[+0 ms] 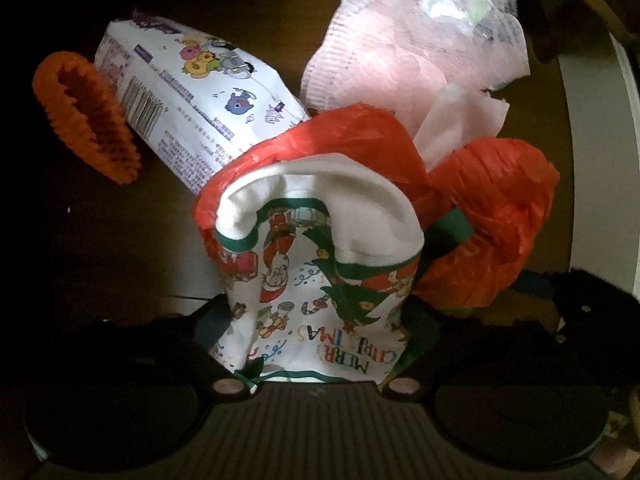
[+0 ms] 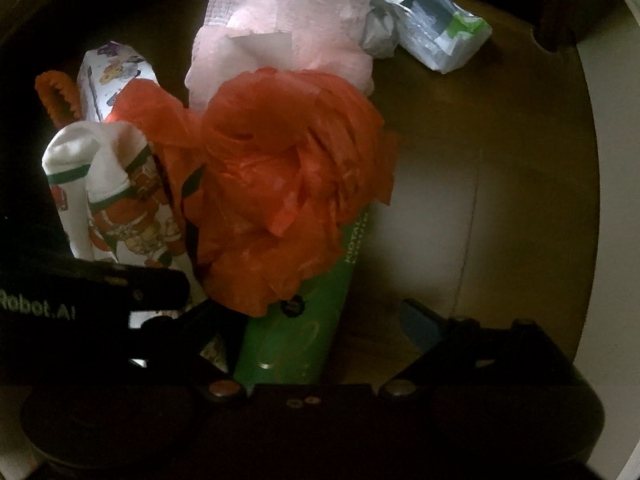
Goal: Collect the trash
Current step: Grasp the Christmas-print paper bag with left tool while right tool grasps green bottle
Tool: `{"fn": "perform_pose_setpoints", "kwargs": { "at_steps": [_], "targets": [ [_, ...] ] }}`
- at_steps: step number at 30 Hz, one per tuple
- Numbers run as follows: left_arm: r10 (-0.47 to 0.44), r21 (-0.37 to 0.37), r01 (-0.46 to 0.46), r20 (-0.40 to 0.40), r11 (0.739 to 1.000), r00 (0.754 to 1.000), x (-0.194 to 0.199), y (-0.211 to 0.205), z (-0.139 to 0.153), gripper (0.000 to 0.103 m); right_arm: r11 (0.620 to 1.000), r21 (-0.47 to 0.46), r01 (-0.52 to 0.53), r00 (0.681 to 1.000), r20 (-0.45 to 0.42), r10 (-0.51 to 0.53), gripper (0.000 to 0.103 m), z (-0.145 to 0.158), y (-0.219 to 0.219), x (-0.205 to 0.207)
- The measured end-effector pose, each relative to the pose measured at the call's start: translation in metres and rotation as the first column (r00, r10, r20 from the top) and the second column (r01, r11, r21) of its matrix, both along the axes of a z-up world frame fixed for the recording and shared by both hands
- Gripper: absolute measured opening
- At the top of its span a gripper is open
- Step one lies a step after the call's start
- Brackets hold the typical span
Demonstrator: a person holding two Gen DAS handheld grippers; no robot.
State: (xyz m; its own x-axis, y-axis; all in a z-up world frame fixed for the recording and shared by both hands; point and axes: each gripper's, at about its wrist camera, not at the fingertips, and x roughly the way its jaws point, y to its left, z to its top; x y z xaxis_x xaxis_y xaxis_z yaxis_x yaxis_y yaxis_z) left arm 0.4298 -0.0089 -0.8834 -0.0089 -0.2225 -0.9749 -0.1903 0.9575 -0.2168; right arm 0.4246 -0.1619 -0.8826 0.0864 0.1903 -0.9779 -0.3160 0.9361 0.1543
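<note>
Trash pile (image 1: 400, 80) on brown surface (image 2: 500, 120); left gripper (image 1: 320, 312) clamps Christmas bag (image 1: 320, 280); right gripper's (image 2: 320, 320) grip unclear.

Crumpled Christmas cup (image 1: 320, 280), red bag (image 1: 496, 216) (bunched)

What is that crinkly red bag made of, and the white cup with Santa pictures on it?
The crinkly red bag looks like thin, slightly shiny plastic film: it bunches into sharp folds. The white Santa-print cup looks like matte paper: its rim is bent and creased, with a plain white inside. Neither can be told for certain.
</note>
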Motion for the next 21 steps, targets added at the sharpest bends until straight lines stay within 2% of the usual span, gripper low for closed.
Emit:
{"fn": "perform_pose_setpoints", "kwargs": {
  "at_steps": [1,2,4,6,11,14,21],
  "targets": [
    [0.006,-0.004,-0.006,0.001,1.0,1.0,0.001,0.001,0.0,0.084,1.0,-0.002,0.001,1.0,0.003,-0.001,0.091,0.0,0.001,-0.002],
    [0.012,-0.008,-0.012,0.002,1.0,1.0,0.0,0.002,-0.001,0.077,1.0,0.004,-0.001,1.0,0.0,0.001,0.088,-0.002,0.0,-0.002],
    [0.031,-0.022,-0.031,-0.002,0.999,1.0,0.0,0.005,-0.001,0.067,1.0,-0.002,-0.003,1.0,0.0,0.003,0.08,-0.005,0.002,-0.004],
    [0.058,-0.035,-0.058,-0.004,0.998,0.998,0.0,0.008,0.0,0.056,1.0,-0.002,0.001,1.0,-0.006,-0.001,0.049,-0.007,0.002,-0.005],
    [0.088,-0.05,-0.088,-0.004,0.995,0.996,-0.003,0.019,0.007,0.032,0.999,-0.011,0.032,0.999,-0.003,-0.032,0.048,-0.008,0.0,-0.01],
    [0.103,-0.033,-0.103,0.004,0.994,0.995,-0.008,0.025,0.013,0.021,0.998,-0.001,0.055,0.998,0.006,-0.055,0.048,-0.005,-0.004,-0.016],
    [0.075,0.024,-0.075,-0.01,0.997,0.997,-0.021,0.03,0.033,0.016,0.995,-0.005,0.098,0.995,0.008,-0.098,0.047,0.023,-0.014,-0.03]
  ]
}}
